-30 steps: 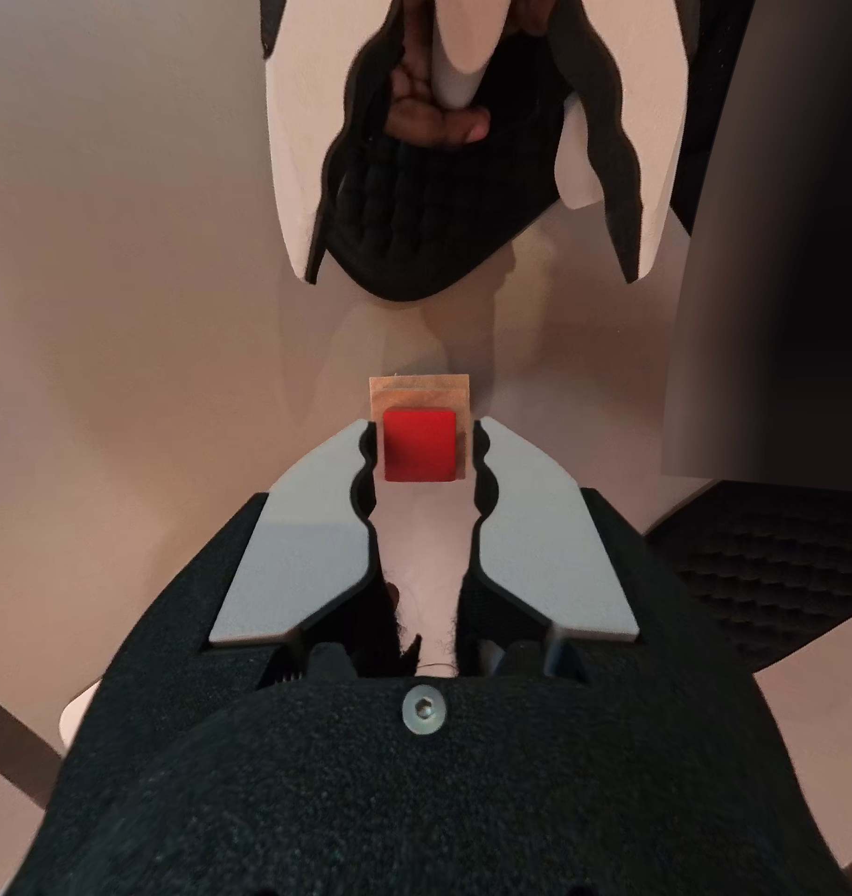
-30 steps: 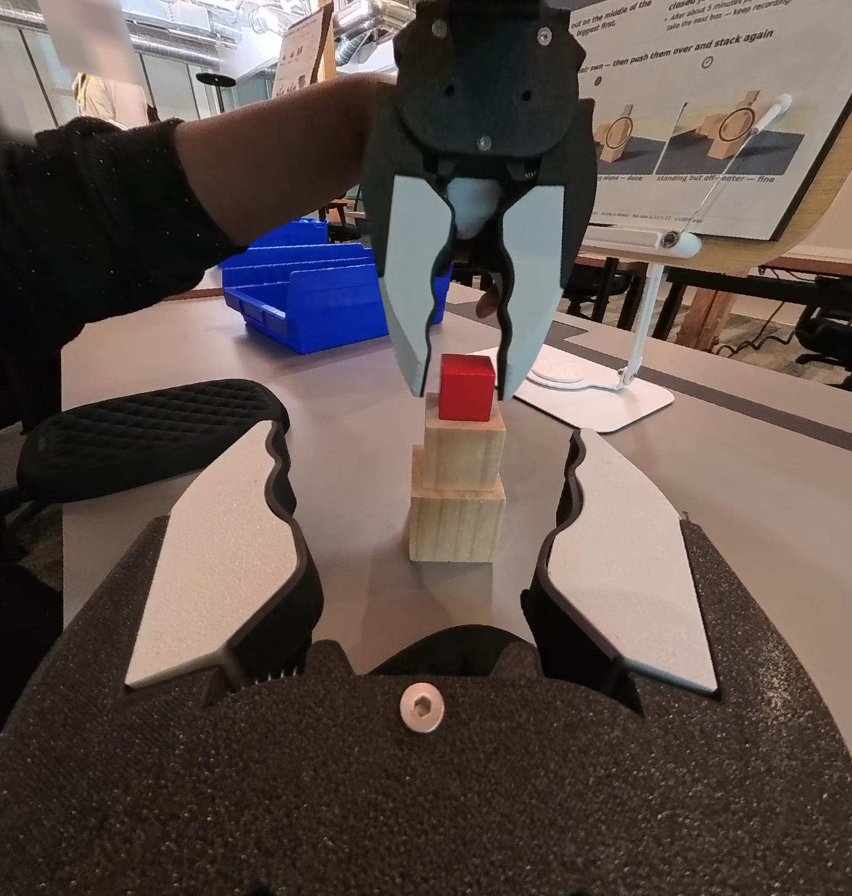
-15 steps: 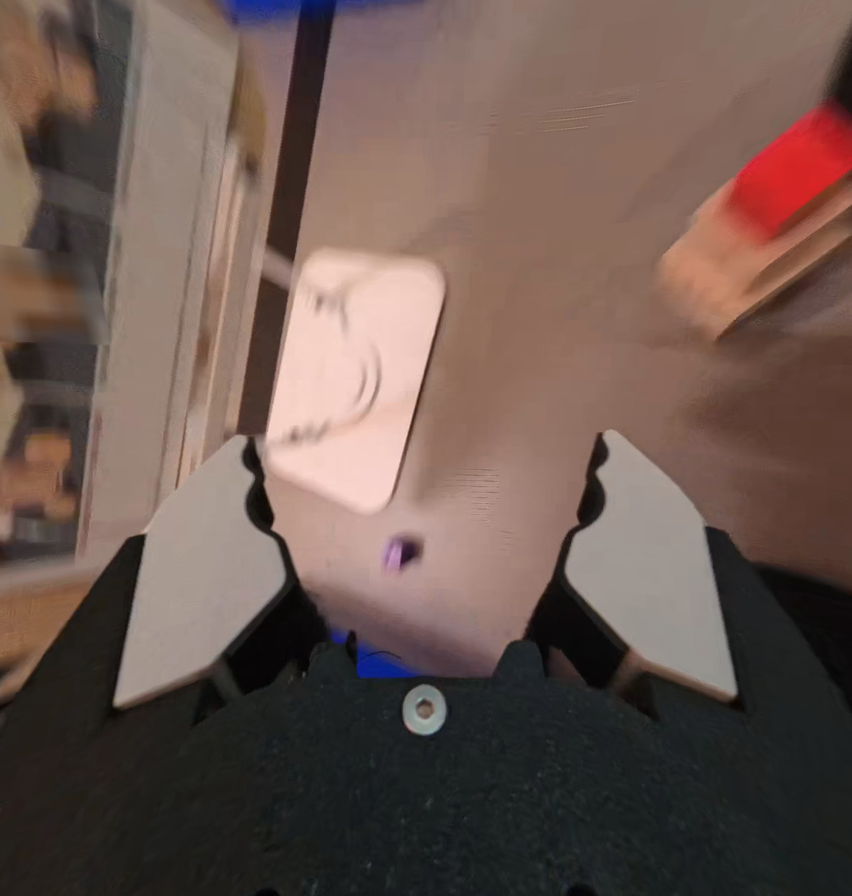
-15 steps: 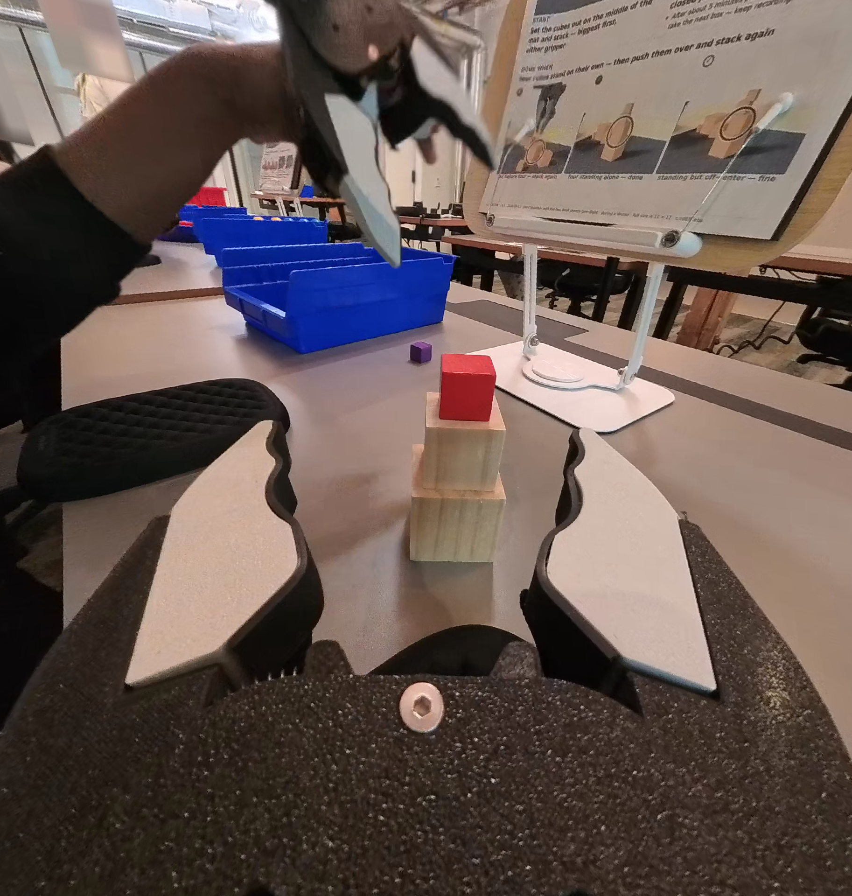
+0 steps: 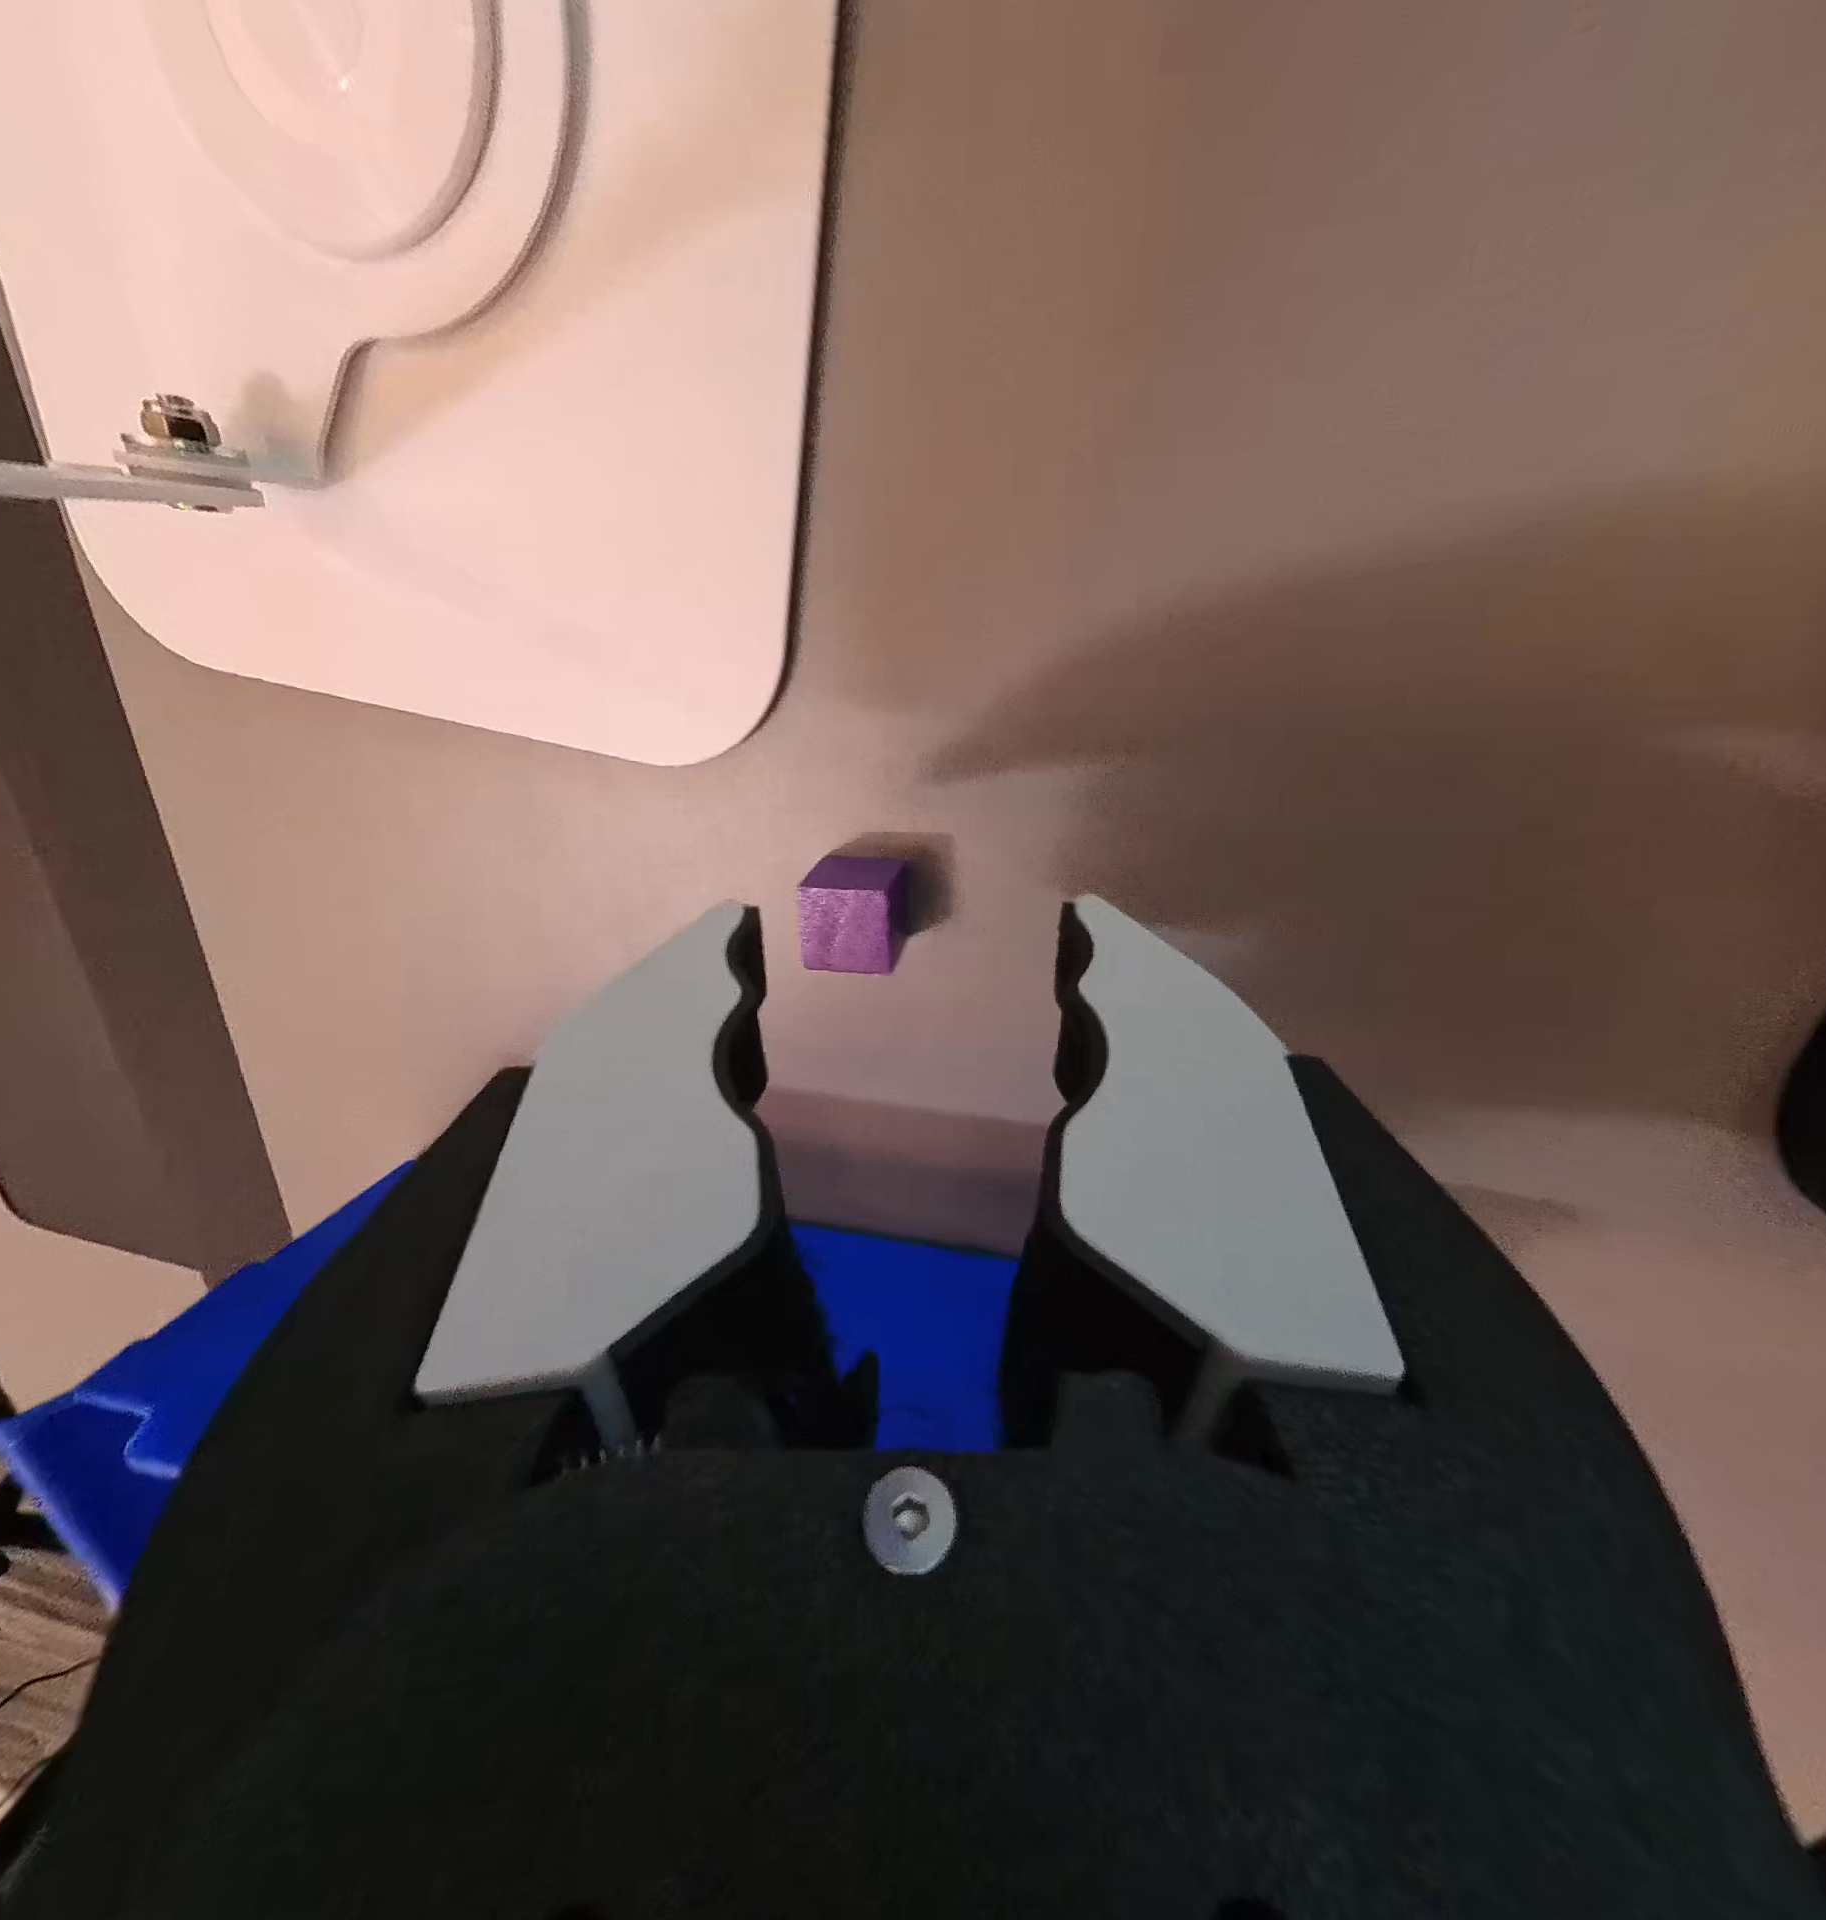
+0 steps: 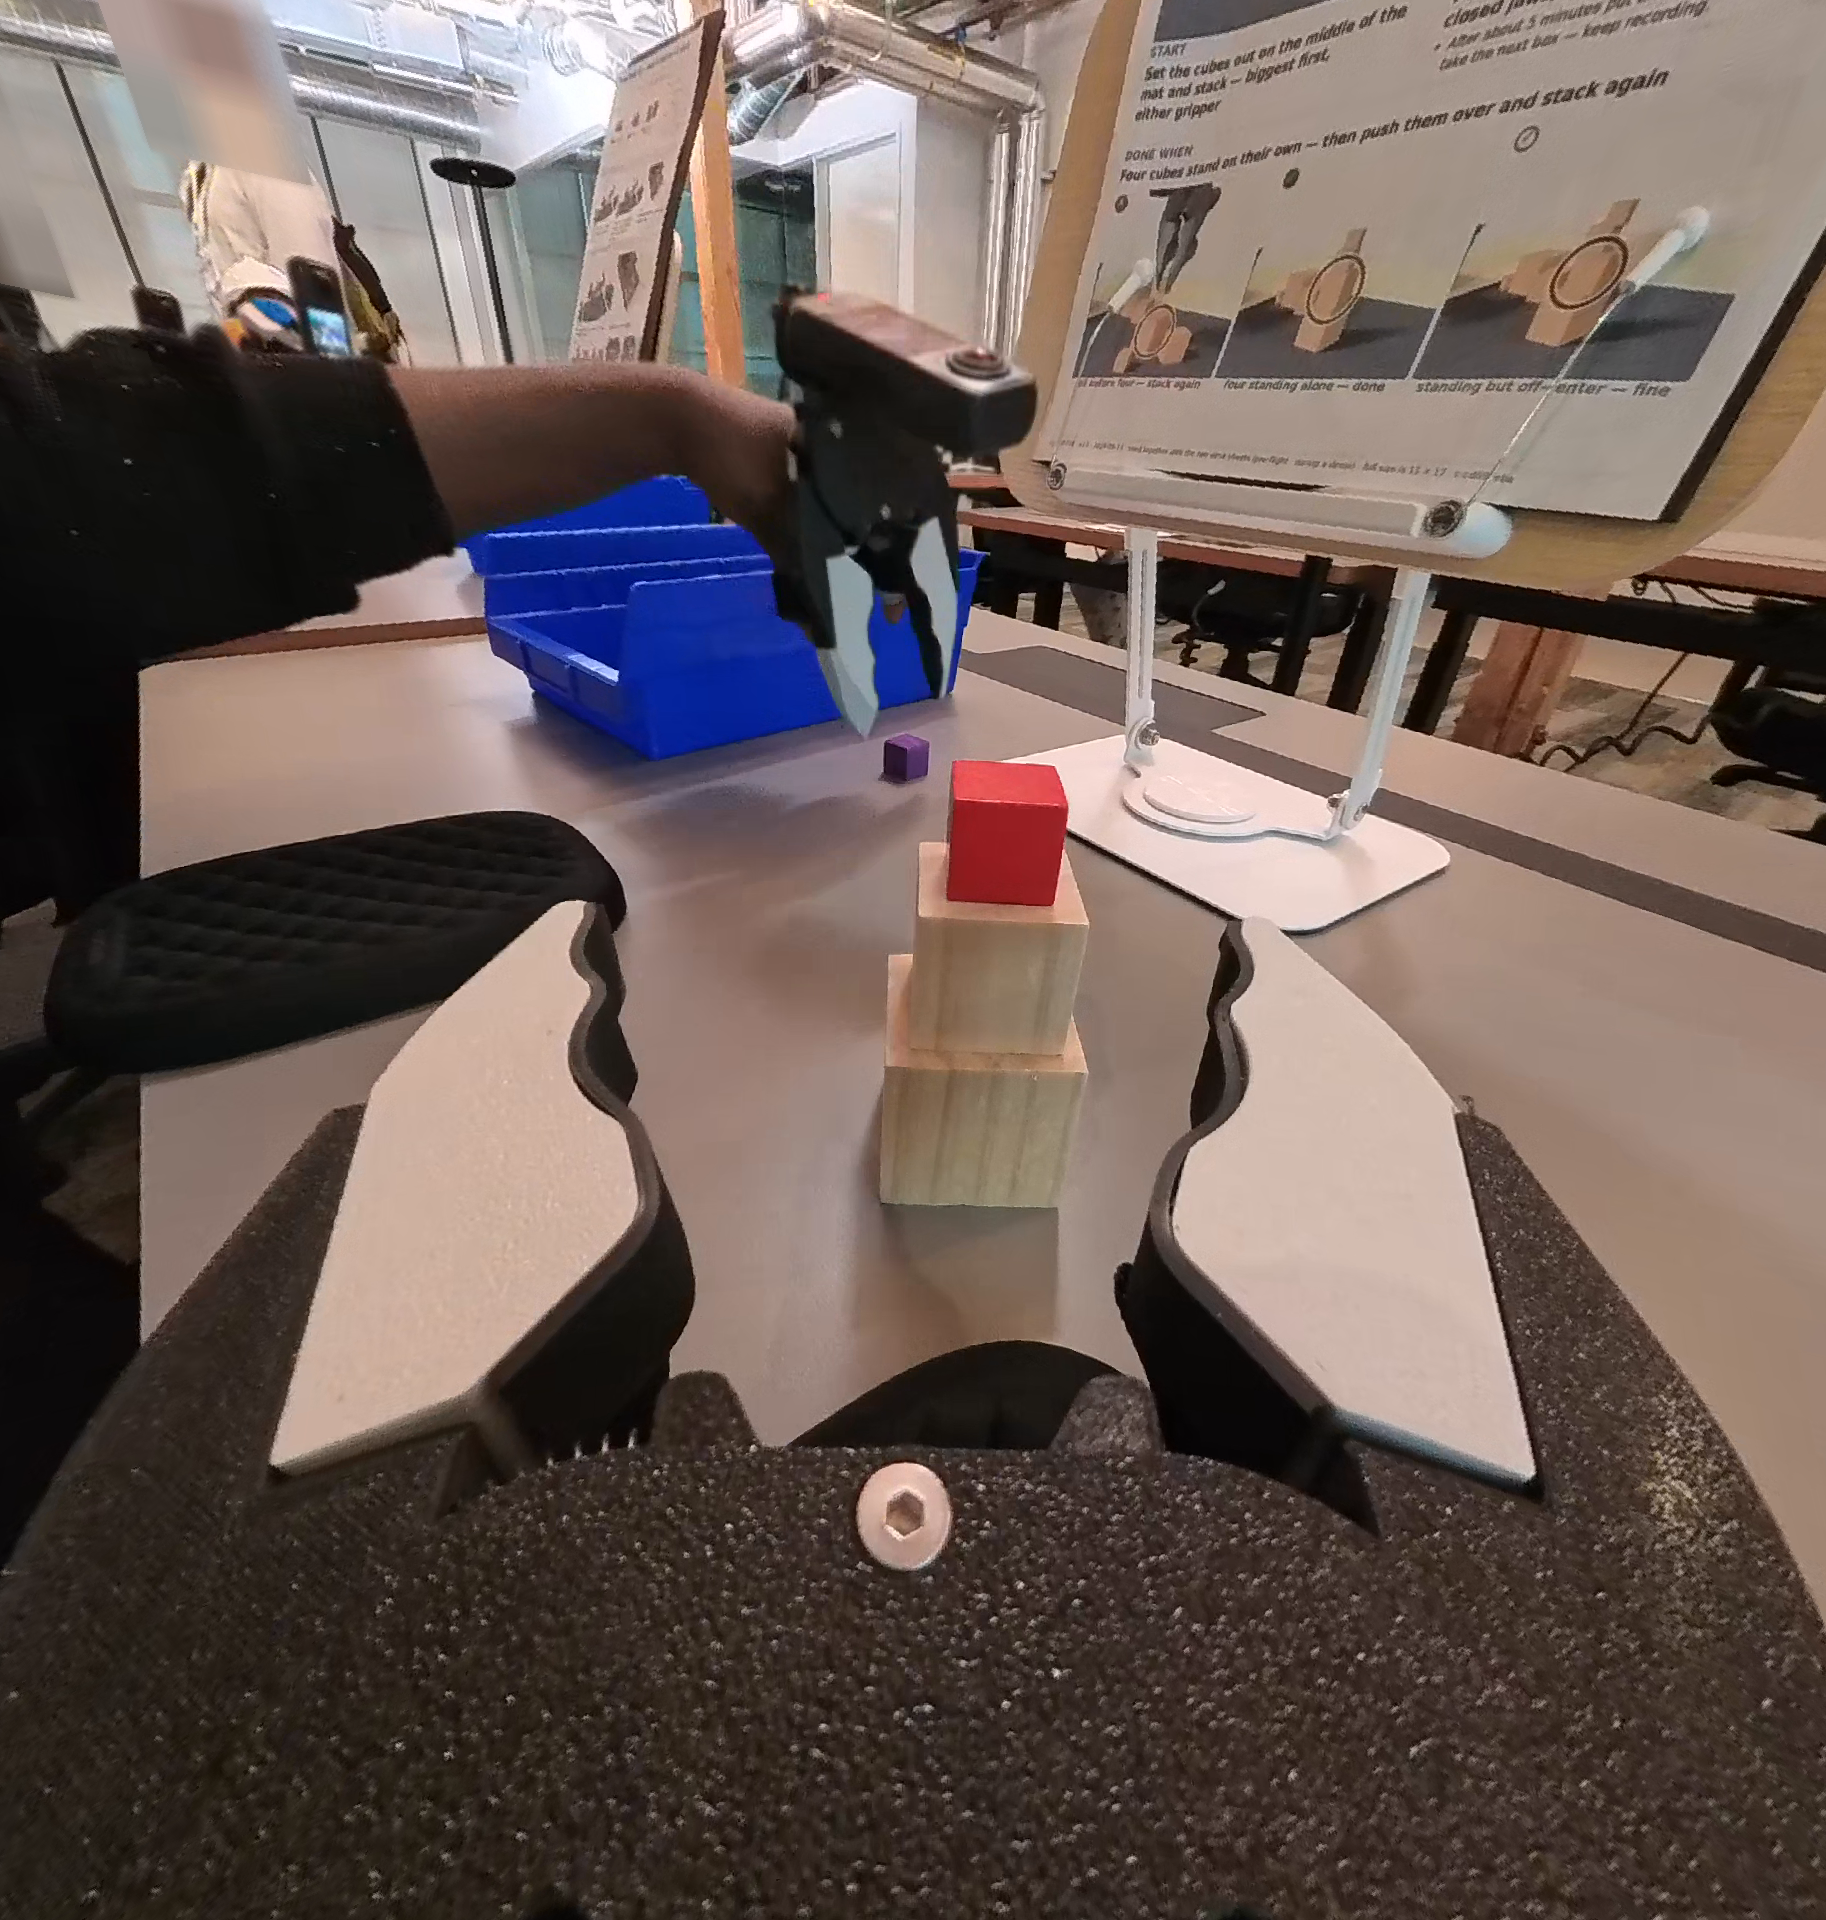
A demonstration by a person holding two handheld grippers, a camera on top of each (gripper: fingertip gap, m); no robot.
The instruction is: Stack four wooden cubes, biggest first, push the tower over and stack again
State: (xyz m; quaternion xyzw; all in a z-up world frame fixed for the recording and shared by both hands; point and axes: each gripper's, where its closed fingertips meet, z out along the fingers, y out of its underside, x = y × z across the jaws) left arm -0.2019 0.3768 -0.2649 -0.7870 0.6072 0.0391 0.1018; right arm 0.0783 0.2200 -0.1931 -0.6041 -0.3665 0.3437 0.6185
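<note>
A small purple cube (image 5: pixel 849 928) lies on the grey table just beyond my left gripper (image 5: pixel 907 912), nearer its left finger (image 5: pixel 722 935). The gripper is open and does not touch the cube. In the right wrist view the left gripper (image 6: pixel 893 696) hovers just above the purple cube (image 6: pixel 904 757). A stack stands in front of my right gripper (image 6: pixel 914 940): a red cube (image 6: pixel 1004 834) on a smaller wooden cube (image 6: pixel 997 966) on a larger wooden cube (image 6: pixel 982 1127). My right gripper is open wide, its fingers on either side of the stack without touching it.
A blue bin (image 6: pixel 680 644) stands at the back of the table, behind the purple cube. A white stand base (image 6: pixel 1262 831) with an instruction board (image 6: pixel 1428 239) is at the back right. A black padded rest (image 6: pixel 317 925) lies at the left. A person's sleeved arm (image 6: pixel 213 488) holds the left gripper. Tip to tip, the grippers are about 35 cm apart.
My left gripper let go of the red cube on top of the stack, opened wide, swung away to the purple cube and has narrowed somewhat. The right gripper has not moved.
</note>
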